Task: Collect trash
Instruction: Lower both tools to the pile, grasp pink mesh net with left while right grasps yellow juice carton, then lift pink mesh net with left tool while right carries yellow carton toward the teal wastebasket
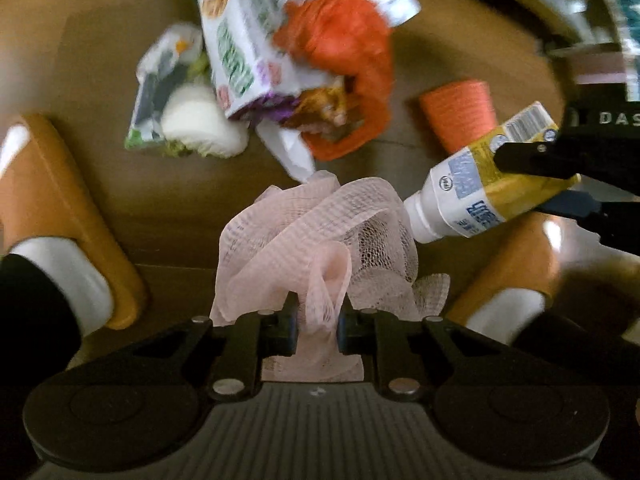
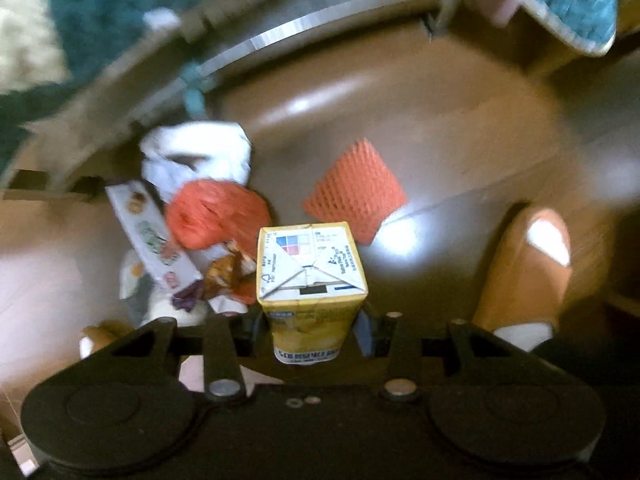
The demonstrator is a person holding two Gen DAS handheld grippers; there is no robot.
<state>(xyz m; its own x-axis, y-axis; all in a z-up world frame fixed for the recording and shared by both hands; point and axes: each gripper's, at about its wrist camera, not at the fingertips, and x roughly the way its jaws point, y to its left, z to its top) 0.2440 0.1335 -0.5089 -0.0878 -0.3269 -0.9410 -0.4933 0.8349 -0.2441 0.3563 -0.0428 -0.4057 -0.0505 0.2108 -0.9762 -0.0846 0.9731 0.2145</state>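
My left gripper (image 1: 317,322) is shut on a pale pink mesh net (image 1: 320,232) and holds it above the brown floor. My right gripper (image 2: 310,326) is shut on a yellow and white drink carton (image 2: 310,268); the carton also shows at the right of the left wrist view (image 1: 484,184), with its white cap pointing at the pink net. On the floor beyond lies a trash pile: a white snack box (image 1: 244,44), an orange mesh bag (image 1: 344,52), a white wrapper (image 1: 168,76) and an orange foam net sleeve (image 1: 460,114).
Two feet in orange slippers stand on the floor, one at the left (image 1: 60,216), one at the right (image 1: 516,264). A teal blanket (image 2: 92,12) and a metal rail (image 2: 320,28) lie beyond the pile. A crumpled white paper (image 2: 196,152) tops the pile.
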